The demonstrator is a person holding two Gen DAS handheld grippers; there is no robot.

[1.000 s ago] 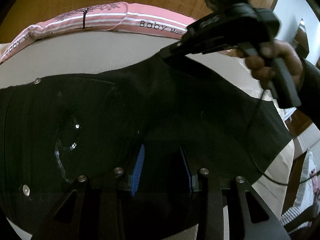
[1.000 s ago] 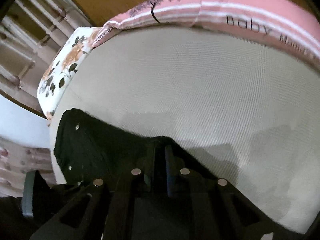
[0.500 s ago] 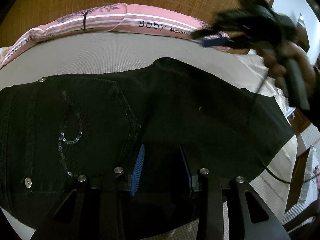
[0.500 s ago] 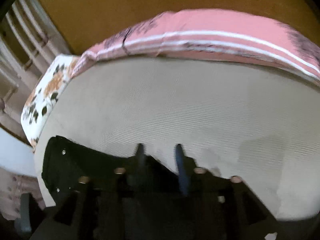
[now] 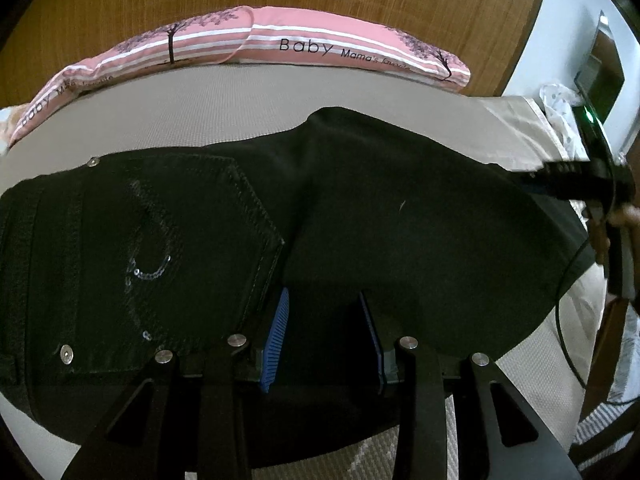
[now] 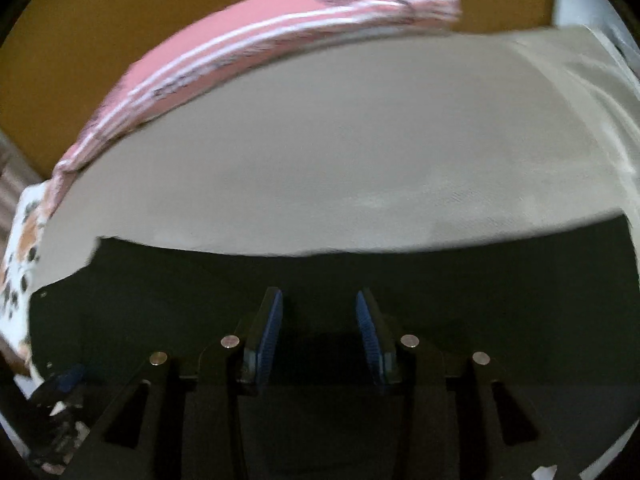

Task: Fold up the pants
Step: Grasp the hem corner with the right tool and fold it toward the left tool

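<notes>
Nearest, the left gripper (image 5: 324,324) hangs over black pants (image 5: 400,240), blue pads parted with only dark cloth beneath, nothing pinched. The right gripper (image 6: 318,332) is closing, also empty, over the same fabric. The pants lie flat on a beige mattress (image 5: 200,116); a pink pillow (image 5: 320,46) lies beyond.

dim, warm indoor light in both views. left wrist view sharp: print on the pink pillow (image 5: 248,46) readable, sequins on the black pants (image 5: 360,216) catch small glints. pants otherwise near featureless black, detail lost. green led glow at 2 o'clock. right wrist view smeared by motion, pillow stripes streaked, bed sheet (image 6: 340,140) weave gone soft. strong fisheye bowing and black vignette around every edge.
</notes>
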